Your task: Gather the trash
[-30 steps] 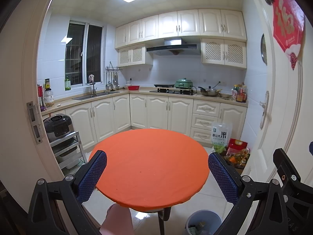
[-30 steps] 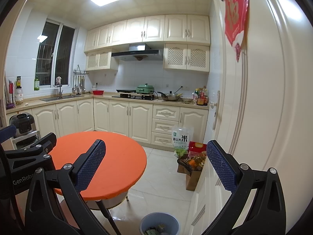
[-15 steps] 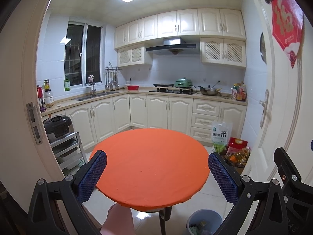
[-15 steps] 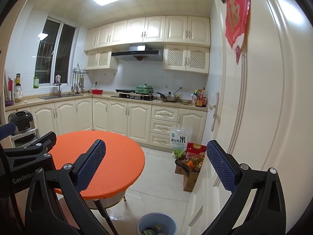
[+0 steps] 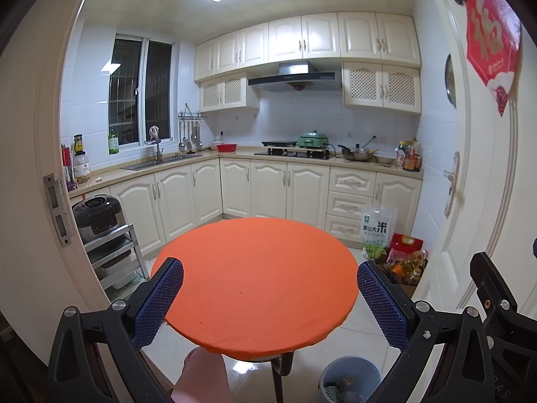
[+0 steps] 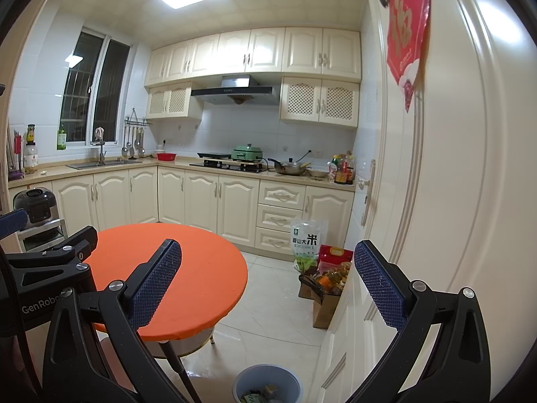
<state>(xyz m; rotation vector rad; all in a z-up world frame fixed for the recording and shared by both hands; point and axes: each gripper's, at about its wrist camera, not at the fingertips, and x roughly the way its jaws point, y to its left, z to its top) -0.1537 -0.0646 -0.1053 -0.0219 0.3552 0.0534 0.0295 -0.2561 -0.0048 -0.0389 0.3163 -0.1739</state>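
Kitchen doorway ahead: the bin (image 6: 266, 384) with trash sits low, just below my right gripper (image 6: 268, 285), nearer than my left gripper (image 5: 270, 297); both gape empty.

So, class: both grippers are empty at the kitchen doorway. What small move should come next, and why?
Probably lower the right gripper toward the blue bin on the floor by the orange table. Its jaws stand open, as do the left gripper's, and the only trash visible lies in that bin.
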